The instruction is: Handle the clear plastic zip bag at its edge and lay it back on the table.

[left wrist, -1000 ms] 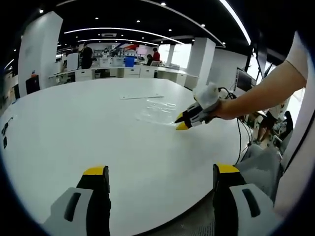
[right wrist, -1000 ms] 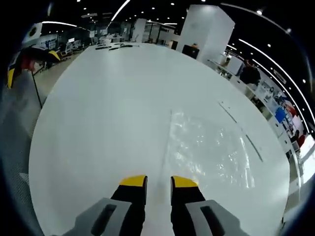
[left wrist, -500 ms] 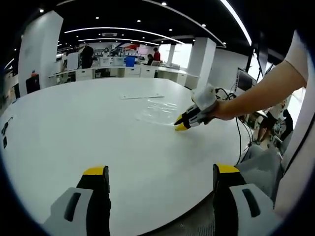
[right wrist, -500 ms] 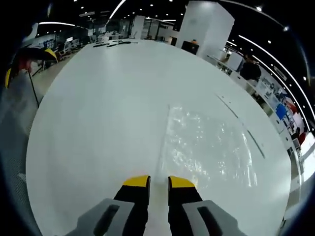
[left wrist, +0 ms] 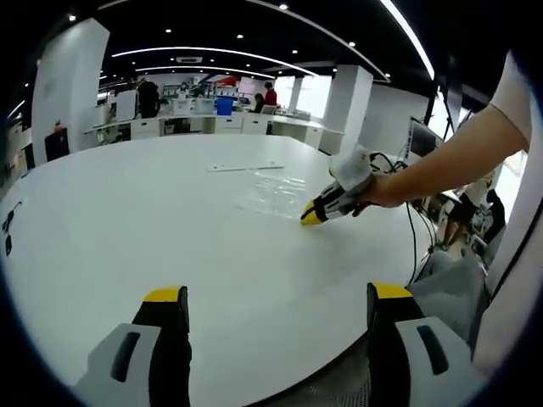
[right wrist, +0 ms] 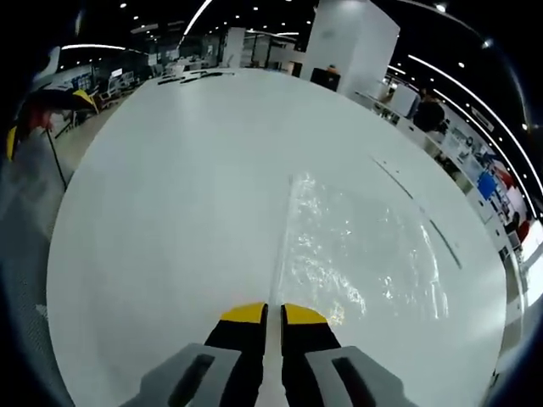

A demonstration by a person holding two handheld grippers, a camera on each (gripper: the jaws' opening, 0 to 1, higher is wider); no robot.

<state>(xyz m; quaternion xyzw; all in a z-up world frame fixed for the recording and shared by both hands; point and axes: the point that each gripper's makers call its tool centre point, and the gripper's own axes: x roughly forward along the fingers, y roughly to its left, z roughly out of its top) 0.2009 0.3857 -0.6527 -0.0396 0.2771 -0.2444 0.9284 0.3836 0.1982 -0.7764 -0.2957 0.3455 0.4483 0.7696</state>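
Observation:
A clear plastic zip bag (left wrist: 273, 195) lies flat on the big white round table (left wrist: 127, 212), to the right of its middle. In the right gripper view the bag (right wrist: 365, 254) spreads ahead and to the right, and its near left edge runs down between my jaws. My right gripper (right wrist: 274, 312) is closed to a thin slit on that edge. From the left gripper view, the right gripper (left wrist: 309, 218) has its yellow tips on the bag's near corner. My left gripper (left wrist: 276, 297) stands wide open over the table's near rim, holding nothing.
Two thin strips (left wrist: 242, 167) lie on the table beyond the bag. A black cable (left wrist: 8, 225) rests at the table's left rim. The person's bare arm (left wrist: 450, 161) reaches in from the right. Desks (left wrist: 212, 123) with people stand far behind. White table surface (right wrist: 170, 186) stretches left of the bag.
The right gripper's jaws have drawn together from a wide gap to a thin slit on the bag's edge. It has moved slightly closer to the bag. The left gripper has stayed still.

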